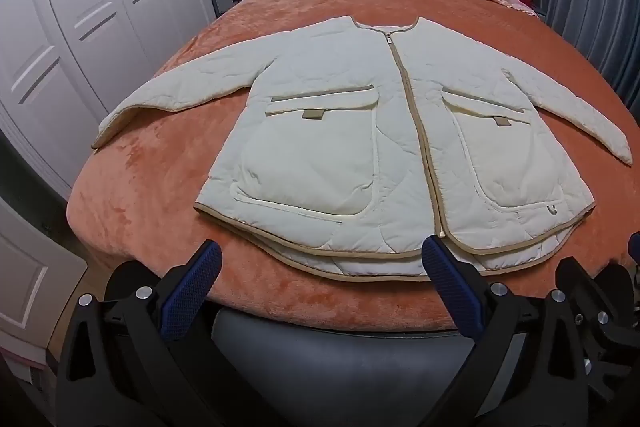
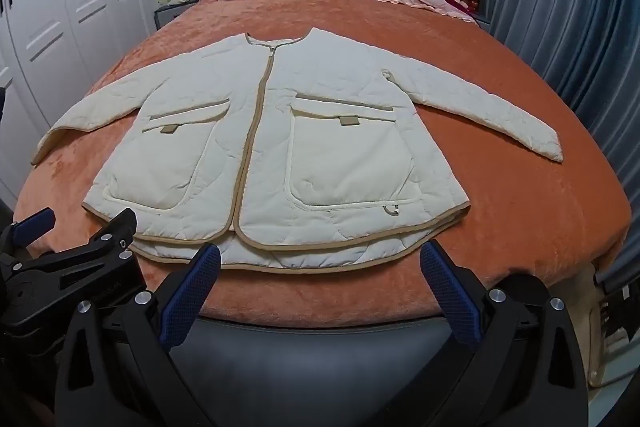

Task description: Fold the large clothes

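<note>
Honestly, biggest risk w/ the jacket (image 1: 360,131): it's puffy quilted stuff, so pinching only the top layer at the hem would drag the front panel off the back one and bunch it on the fuzzy orange bedspread (image 1: 160,195). Sleeves are splayed wide to both frame edges, so one could flop loose mid-fold. Left gripper (image 1: 320,255) and right gripper (image 2: 320,259) both spread wide, nothing btwn the pads. Jacket lies flat, zipped, front up, centre of each frame, its hem just above the fingertips at lower centre, not touching as far as I can tell.
</note>
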`<state>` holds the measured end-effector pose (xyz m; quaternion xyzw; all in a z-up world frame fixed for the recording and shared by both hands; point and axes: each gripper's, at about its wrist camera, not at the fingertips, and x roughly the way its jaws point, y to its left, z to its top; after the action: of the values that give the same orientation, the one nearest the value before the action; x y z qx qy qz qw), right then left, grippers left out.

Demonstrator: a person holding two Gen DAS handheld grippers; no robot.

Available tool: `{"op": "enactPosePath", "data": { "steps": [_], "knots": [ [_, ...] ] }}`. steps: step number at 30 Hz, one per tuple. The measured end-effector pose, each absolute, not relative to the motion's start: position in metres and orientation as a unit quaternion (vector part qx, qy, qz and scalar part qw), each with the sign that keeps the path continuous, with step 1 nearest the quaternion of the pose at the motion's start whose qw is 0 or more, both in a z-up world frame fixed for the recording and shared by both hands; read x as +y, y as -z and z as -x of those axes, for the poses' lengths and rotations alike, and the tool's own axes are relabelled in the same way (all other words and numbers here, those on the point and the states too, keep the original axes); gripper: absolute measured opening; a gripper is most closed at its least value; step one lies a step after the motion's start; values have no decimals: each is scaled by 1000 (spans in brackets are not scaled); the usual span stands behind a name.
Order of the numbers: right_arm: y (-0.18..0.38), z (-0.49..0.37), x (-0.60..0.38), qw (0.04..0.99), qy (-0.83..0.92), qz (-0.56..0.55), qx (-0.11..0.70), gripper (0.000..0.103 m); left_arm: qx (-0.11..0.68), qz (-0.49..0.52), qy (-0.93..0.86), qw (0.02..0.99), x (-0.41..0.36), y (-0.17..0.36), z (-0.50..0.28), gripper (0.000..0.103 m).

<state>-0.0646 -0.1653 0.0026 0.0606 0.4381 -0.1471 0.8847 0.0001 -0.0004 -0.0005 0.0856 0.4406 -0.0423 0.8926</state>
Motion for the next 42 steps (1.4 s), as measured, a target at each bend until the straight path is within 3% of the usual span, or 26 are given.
{"op": "enactPosePath", "data": {
  "steps": [42],
  "knots": [
    [-7, 70, -162, 885, 150, -54, 437, 98, 440, -68, 49, 894, 9, -5, 4, 98]
  ]
}}
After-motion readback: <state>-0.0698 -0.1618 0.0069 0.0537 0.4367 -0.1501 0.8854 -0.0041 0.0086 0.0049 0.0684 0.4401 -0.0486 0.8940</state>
